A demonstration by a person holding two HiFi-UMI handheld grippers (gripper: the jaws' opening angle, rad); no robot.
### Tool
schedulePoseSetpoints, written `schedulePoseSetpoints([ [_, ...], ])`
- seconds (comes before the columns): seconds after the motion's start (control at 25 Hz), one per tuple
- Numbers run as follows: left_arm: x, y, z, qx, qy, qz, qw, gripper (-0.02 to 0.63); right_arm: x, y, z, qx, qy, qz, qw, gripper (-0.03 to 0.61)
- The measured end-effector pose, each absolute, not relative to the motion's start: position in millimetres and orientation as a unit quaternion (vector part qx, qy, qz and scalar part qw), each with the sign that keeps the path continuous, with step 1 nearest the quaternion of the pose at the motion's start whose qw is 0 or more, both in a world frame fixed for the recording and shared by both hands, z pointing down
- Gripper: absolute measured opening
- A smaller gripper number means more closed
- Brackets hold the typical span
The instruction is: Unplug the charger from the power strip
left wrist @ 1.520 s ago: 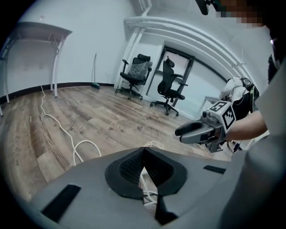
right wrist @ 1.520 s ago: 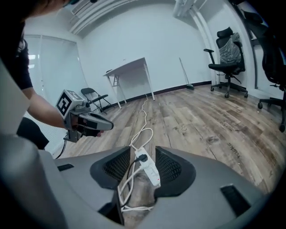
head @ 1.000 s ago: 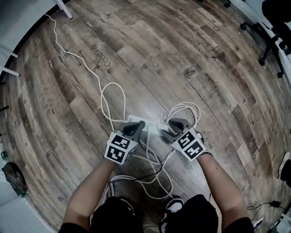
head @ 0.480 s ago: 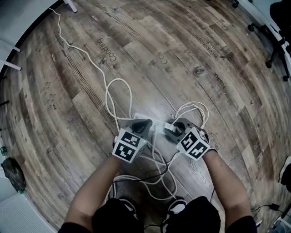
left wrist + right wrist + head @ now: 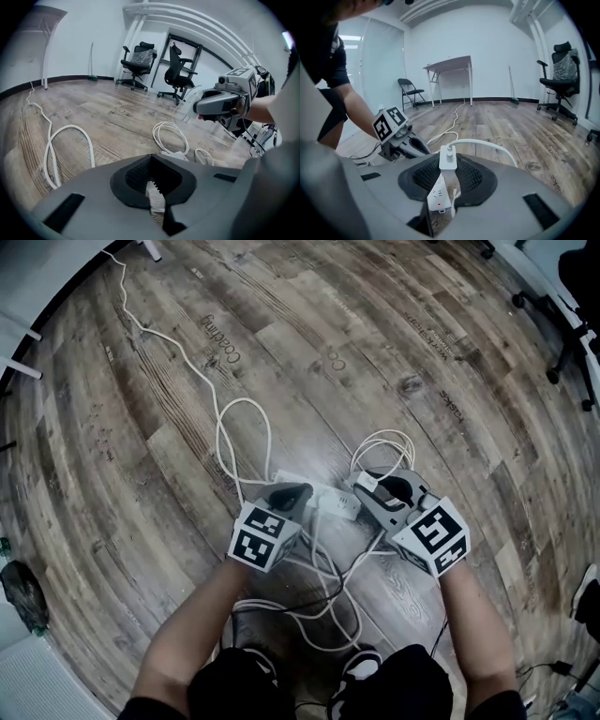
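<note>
Head view first: the right gripper (image 5: 373,486) is sitting higher and further right than a second ago, when it was hanging wide open down at the end of the power strip (image 5: 328,501). Now it's clamping the charger (image 5: 365,482) and carrying it up, while the strip is lying flat on the wood floor (image 5: 281,352). The left gripper (image 5: 291,493) is resting on the strip's other end, same spot as before, pinning it.

Left gripper view: the jaws are drawn in narrow with something pale showing in the slit. I'm reading that as the near end of the strip, so I'm calling it a pinch. The strip's far end is poking out just beyond, and the right gripper is hovering above it with a blurry white lump at its tips.

Right gripper view: this is the one that's settling it for me. The white charger block is sitting squeezed between the pads, its cable (image 5: 487,143) arcing off to the right. The strip's sockets are showing below through the gap, apart from the charger. So I'm judging the plug is out and the job is basically done.
</note>
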State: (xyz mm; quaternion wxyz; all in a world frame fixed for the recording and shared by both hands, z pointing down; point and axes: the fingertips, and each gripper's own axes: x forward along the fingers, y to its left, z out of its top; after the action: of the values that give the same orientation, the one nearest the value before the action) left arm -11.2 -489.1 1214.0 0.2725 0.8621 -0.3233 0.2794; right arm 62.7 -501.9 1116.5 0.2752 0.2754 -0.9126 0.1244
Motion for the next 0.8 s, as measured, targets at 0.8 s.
schedulePoseSetpoints([
  [0.8,-44,-464,708,0.854,-0.443,0.095,0.257,0.021,99,-417,671,0.420,-0.883,0.188,0.098,0.107],
])
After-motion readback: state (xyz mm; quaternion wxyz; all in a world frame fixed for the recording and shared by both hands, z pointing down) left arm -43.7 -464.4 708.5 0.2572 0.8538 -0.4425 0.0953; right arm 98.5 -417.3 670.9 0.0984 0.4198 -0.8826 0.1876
